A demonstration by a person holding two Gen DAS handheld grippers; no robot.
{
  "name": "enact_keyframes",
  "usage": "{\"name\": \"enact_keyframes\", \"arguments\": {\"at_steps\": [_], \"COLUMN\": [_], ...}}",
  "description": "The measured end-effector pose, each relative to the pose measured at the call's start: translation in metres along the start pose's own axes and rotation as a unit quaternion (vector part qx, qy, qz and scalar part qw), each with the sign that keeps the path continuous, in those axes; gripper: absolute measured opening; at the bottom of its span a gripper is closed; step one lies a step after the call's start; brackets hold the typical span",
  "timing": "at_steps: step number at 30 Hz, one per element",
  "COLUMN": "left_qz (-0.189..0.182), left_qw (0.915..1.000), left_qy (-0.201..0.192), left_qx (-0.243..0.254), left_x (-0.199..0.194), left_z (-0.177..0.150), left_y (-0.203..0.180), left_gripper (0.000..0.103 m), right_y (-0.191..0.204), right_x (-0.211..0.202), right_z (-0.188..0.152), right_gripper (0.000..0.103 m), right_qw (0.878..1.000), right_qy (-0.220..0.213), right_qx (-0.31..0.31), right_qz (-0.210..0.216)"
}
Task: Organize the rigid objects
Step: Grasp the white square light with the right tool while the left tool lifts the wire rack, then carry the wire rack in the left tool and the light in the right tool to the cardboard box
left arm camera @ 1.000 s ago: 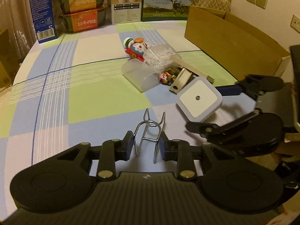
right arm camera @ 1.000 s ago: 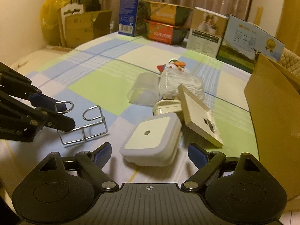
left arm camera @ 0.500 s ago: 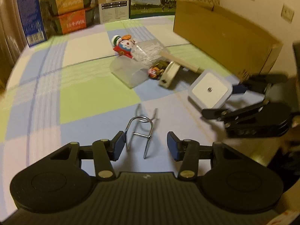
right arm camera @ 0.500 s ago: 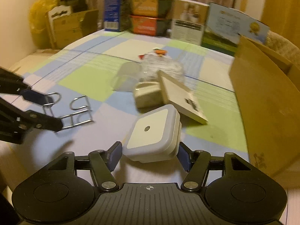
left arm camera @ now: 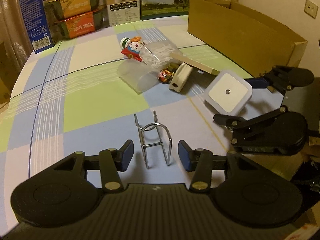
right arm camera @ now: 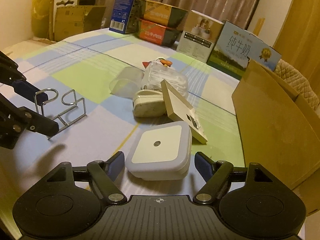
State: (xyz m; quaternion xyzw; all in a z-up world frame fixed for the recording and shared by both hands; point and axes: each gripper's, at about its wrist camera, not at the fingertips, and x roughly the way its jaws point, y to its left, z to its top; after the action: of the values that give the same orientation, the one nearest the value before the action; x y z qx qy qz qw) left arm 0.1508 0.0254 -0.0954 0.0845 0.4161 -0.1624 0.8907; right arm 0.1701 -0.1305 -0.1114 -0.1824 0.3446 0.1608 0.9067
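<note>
A bent wire rack (left arm camera: 156,140) stands on the checked tablecloth between the fingers of my left gripper (left arm camera: 155,158), which is open with a gap on each side of the wire. The right wrist view shows the same rack (right arm camera: 66,108) and left gripper (right arm camera: 47,112) at far left. A white square night light (right arm camera: 158,144) lies flat between the fingers of my right gripper (right arm camera: 159,164). Its jaws are opening and the pads stand just off the light's sides. In the left wrist view the night light (left arm camera: 228,92) and right gripper (left arm camera: 238,100) sit at right.
A pile lies mid-table: a clear plastic cup (left arm camera: 136,78), a cartoon toy (left arm camera: 133,47), a clear box (left arm camera: 160,54), a white plug (left arm camera: 180,78) and a beige switch plate (right arm camera: 180,108). An open cardboard box (left arm camera: 240,32) stands at right. Food and milk cartons (left arm camera: 80,16) line the far edge.
My left jaws have parted from the wire rack, which stays on the cloth. My right jaws closed on the night light half a second ago and have now come off it.
</note>
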Motion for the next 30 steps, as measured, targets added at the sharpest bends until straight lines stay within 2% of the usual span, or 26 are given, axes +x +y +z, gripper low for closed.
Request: {"name": "enact_keyframes", "arguments": {"at_steps": [3, 7, 8, 9, 11, 14, 16, 23, 30], "left_qz": [0.004, 0.015, 0.016, 0.018, 0.028, 0.032, 0.034, 0.033, 0.026], "left_qw": [1.0000, 0.9996, 0.9994, 0.9993, 0.9989, 0.9986, 0.9985, 0.9984, 0.9987], "left_qy": [0.004, 0.023, 0.026, 0.027, 0.031, 0.033, 0.033, 0.032, 0.021], "left_qx": [-0.002, -0.010, -0.014, -0.017, -0.020, -0.027, -0.027, -0.033, -0.038], "left_x": [0.001, 0.005, 0.006, 0.007, 0.008, 0.009, 0.009, 0.009, 0.005], "left_z": [0.001, -0.003, -0.004, -0.005, -0.007, -0.008, -0.007, -0.007, -0.005], "left_y": [-0.001, -0.004, -0.005, -0.006, -0.007, -0.006, -0.006, -0.005, -0.004], "left_gripper": [0.039, 0.038, 0.035, 0.032, 0.029, 0.028, 0.023, 0.022, 0.022], "right_y": [-0.001, -0.001, -0.001, -0.002, -0.002, -0.002, -0.004, -0.007, -0.005], "right_x": [0.000, 0.001, 0.001, 0.000, 0.000, -0.001, -0.002, -0.001, -0.001], "right_z": [0.000, -0.001, -0.001, -0.001, 0.000, 0.000, -0.001, -0.001, 0.000], "right_gripper": [0.074, 0.074, 0.073, 0.073, 0.064, 0.064, 0.064, 0.065, 0.065], "right_qw": [1.000, 1.000, 1.000, 1.000, 1.000, 1.000, 1.000, 0.999, 0.999], "right_qy": [-0.001, 0.001, 0.000, -0.001, -0.005, -0.004, -0.005, -0.006, -0.008], "right_qx": [0.002, 0.005, 0.009, 0.012, 0.015, 0.016, 0.021, 0.040, 0.033], "right_qz": [-0.003, -0.008, -0.008, -0.008, -0.006, -0.005, -0.003, -0.003, -0.004]}}
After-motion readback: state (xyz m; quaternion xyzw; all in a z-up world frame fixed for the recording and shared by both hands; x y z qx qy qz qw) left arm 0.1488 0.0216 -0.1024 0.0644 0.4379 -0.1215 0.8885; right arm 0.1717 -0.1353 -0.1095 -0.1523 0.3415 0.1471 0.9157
